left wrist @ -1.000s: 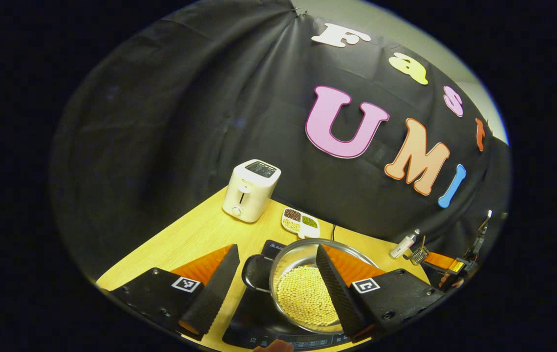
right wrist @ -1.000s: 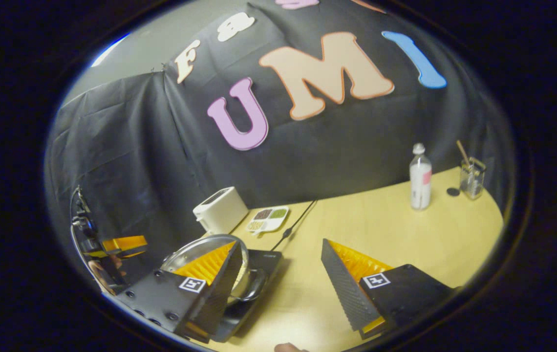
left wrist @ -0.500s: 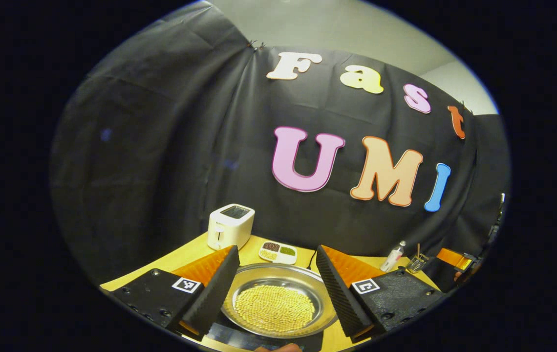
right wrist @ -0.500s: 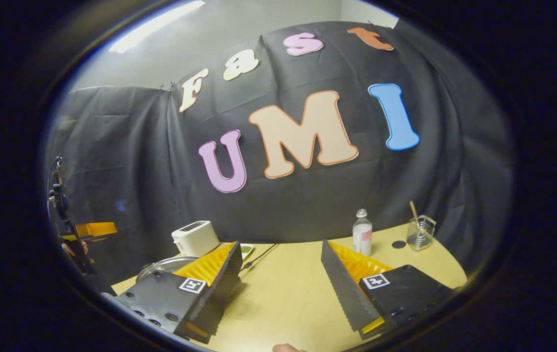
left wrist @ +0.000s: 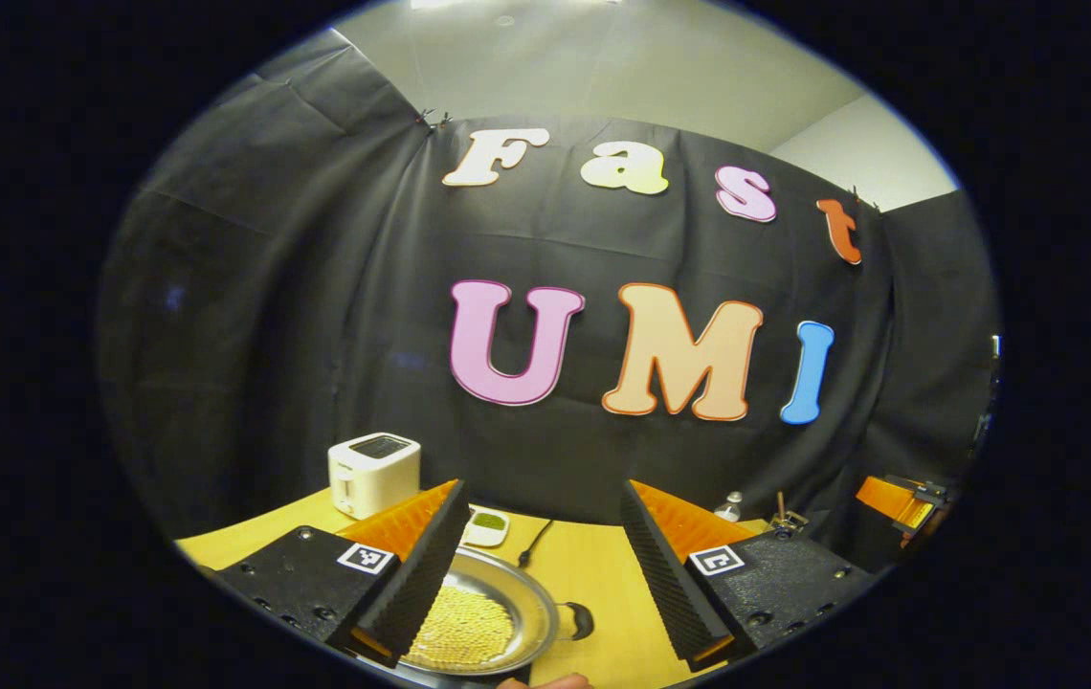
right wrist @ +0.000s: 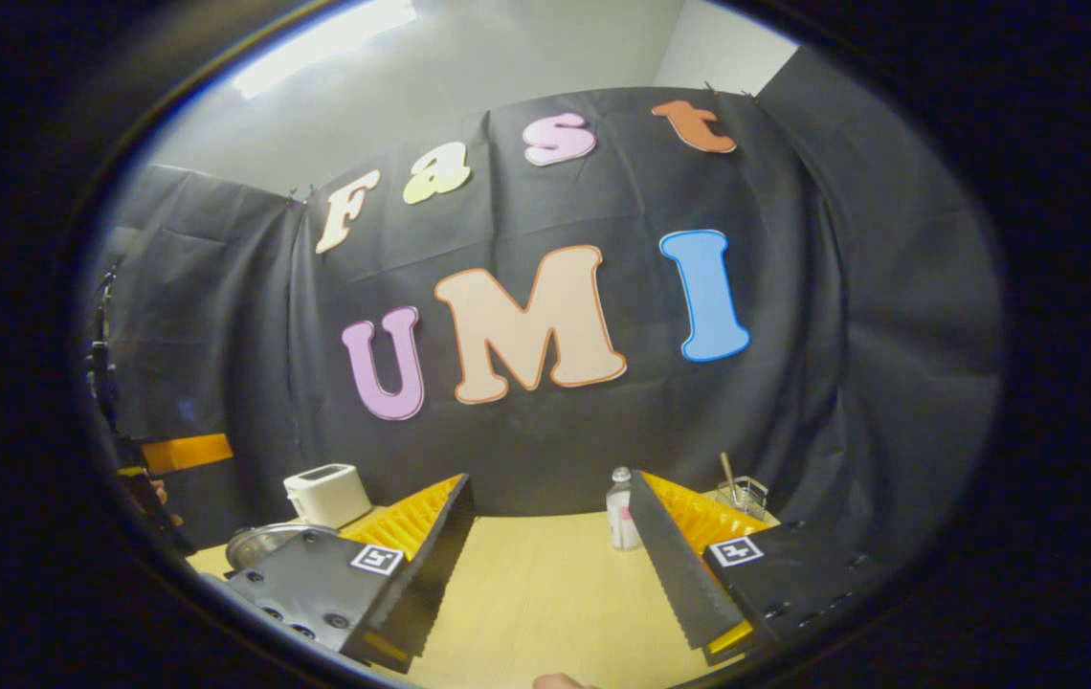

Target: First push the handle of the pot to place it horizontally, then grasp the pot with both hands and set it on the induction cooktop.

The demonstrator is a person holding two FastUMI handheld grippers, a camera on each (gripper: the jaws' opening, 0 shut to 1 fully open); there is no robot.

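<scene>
From the left gripper view I see the pot (left wrist: 483, 624) low between my left gripper (left wrist: 536, 598) fingers. It is a shallow steel pan full of pale yellow beans, with one dark side handle (left wrist: 580, 620) pointing toward the right finger. Its left edge is hidden behind the left finger, and I cannot tell whether the induction cooktop is under it. The left jaws stand wide apart and hold nothing; the pot lies below and just ahead of them, not touched by either finger.

Farther back on the worktop (left wrist: 593, 574) in this view are a white toaster (left wrist: 373, 472), a small divided dish (left wrist: 488, 524) with something green in it, and a dark cable (left wrist: 534, 545). At the far right edge I see the other gripper (left wrist: 901, 500).

The right gripper view gives me a different side. The right gripper (right wrist: 550, 565) jaws are also wide and empty, with bare worktop (right wrist: 545, 593) between them. The pot (right wrist: 263, 543) shows as a steel rim at the far left, behind the left finger and well apart from these jaws. The toaster (right wrist: 327, 494) sits just behind it. This view also shows a clear bottle (right wrist: 619, 509) with a pinkish label, too small to read, and a glass jar (right wrist: 745, 492) holding a stick. Each finger mount carries a small square black-and-white marker; I can read no words on any object.
</scene>
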